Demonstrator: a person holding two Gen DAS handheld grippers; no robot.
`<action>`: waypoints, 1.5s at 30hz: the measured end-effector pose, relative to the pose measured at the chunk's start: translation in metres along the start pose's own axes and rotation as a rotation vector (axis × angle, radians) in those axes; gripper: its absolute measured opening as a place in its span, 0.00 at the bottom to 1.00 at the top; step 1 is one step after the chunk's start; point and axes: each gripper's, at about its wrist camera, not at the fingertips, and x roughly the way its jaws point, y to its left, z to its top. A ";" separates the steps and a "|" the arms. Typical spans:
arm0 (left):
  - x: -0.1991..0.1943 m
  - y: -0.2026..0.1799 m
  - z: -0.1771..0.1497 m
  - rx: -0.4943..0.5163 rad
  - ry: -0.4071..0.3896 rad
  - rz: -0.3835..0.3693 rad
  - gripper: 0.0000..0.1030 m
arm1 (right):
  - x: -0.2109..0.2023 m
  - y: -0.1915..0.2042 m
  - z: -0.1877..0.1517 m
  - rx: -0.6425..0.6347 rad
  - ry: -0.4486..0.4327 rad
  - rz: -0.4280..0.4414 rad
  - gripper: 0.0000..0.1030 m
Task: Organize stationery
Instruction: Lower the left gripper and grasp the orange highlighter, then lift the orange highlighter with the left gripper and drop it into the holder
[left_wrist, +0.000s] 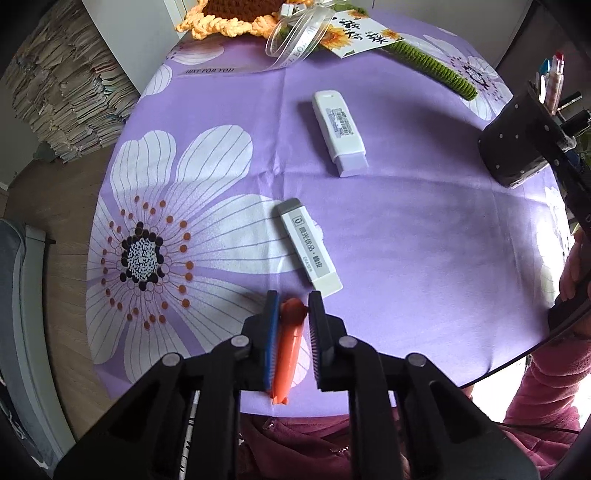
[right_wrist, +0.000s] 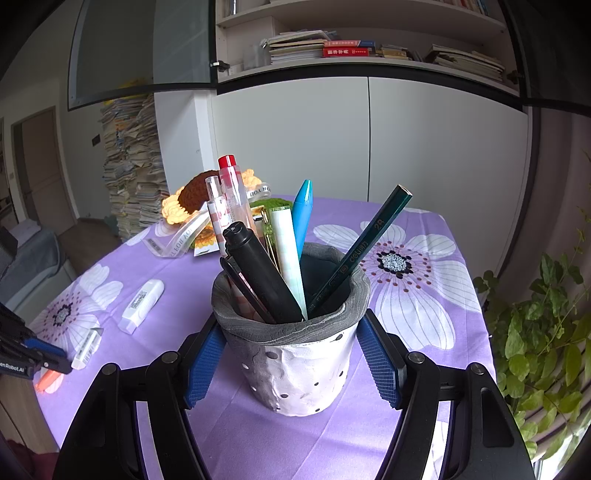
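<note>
An orange highlighter (left_wrist: 290, 339) lies on the purple flowered tablecloth (left_wrist: 424, 258) near the front edge. My left gripper (left_wrist: 293, 299) points steeply down and is shut on it, a pad on each side. Just beyond lie a white eraser with a grey end (left_wrist: 310, 247) and a larger white eraser (left_wrist: 340, 133). My right gripper (right_wrist: 290, 325) is shut on a grey-and-white pen holder (right_wrist: 295, 369), its blue pads pressed to both sides. The holder contains several pens and a green pencil (right_wrist: 364, 247). The holder also shows in the left wrist view (left_wrist: 517, 144) at the right.
A crochet sunflower (left_wrist: 236, 14) with ribbon and a card (left_wrist: 365, 35) lies at the table's far side. A leafy plant (right_wrist: 546, 332) stands beyond the table's right edge. A person's pink sleeve (left_wrist: 546, 398) is at the near edge. Stacked papers (right_wrist: 133, 177) rise on the floor.
</note>
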 end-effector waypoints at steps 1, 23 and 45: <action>-0.005 -0.001 0.002 0.005 -0.013 -0.004 0.13 | 0.000 0.000 0.000 0.000 0.000 0.000 0.69; -0.140 -0.105 0.078 0.161 -0.505 -0.444 0.13 | 0.000 0.000 0.000 0.000 0.000 0.000 0.69; -0.087 -0.160 0.120 0.318 -0.606 -0.582 0.13 | 0.000 0.002 0.000 0.000 0.002 0.001 0.69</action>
